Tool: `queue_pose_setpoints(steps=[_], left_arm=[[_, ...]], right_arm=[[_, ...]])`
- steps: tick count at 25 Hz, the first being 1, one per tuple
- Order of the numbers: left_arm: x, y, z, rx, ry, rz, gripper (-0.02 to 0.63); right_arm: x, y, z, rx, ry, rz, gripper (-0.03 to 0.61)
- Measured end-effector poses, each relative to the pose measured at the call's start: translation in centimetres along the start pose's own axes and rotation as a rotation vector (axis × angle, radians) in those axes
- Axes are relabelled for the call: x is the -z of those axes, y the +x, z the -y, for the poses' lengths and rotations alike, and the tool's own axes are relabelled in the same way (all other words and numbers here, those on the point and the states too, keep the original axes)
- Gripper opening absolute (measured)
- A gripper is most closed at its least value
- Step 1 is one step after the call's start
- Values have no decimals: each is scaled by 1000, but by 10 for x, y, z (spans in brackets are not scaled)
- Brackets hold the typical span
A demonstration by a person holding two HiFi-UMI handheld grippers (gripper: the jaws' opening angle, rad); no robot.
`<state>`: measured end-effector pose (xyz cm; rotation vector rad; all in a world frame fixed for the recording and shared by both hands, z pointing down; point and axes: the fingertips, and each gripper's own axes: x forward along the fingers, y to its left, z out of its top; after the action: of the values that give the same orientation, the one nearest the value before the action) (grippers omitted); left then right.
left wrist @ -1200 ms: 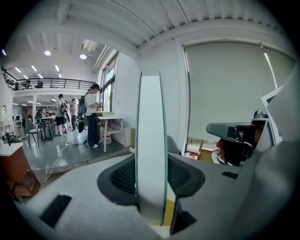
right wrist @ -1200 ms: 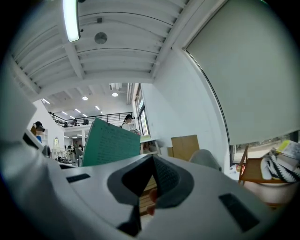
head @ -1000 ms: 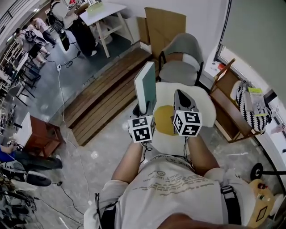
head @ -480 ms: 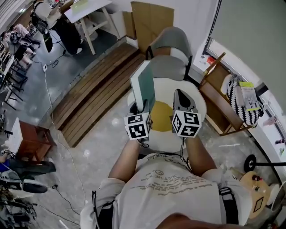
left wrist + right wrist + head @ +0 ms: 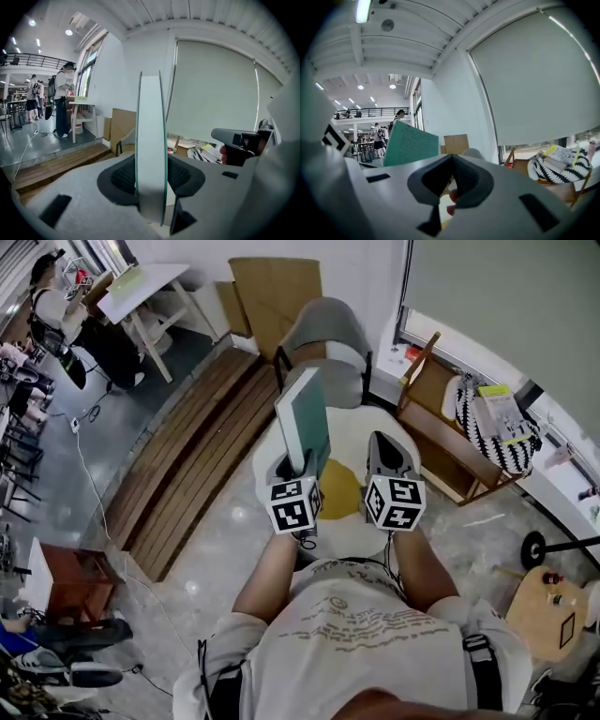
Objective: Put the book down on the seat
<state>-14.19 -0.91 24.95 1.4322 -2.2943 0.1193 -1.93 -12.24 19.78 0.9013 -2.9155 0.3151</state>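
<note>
A thin teal-covered book stands upright on edge, with my left gripper shut on its lower edge. In the left gripper view the book's pale edge runs straight up between the dark pads, which press on both sides. My right gripper hangs beside it to the right, shut with nothing between its fingers; its own view shows its pads meeting at the tip and the book's cover at the left. Both grippers hover over a round white seat with a yellow centre. A grey armchair stands just beyond.
A wooden rack with a black-and-white patterned bag stands right of the round seat. A slatted wooden platform runs along the left. Cardboard leans on the back wall, with a white table and people far left. A small round stool is lower right.
Both grippers, with the book still upright in the left one, have moved forward over the round seat towards the grey armchair. Their posture and grip look unchanged.
</note>
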Motion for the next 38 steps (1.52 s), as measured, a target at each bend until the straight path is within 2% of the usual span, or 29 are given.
queue_pose_setpoints(steps=[10, 18, 23, 29, 38], left_arm=[[-18, 44, 19, 144, 66, -12, 176], [-48, 82, -5, 224, 109, -20, 176], [-54, 99, -20, 281, 120, -47, 176], [-36, 120, -41, 330, 82, -122, 176], [40, 140, -52, 400, 41, -319, 176]], right_arm=[[-10, 9, 30, 145, 4, 29, 25], [-21, 47, 17, 222, 16, 48, 25], [-18, 65, 6, 278, 16, 31, 25], [0, 81, -5, 330, 14, -22, 25], [65, 92, -4, 404, 61, -158, 25]])
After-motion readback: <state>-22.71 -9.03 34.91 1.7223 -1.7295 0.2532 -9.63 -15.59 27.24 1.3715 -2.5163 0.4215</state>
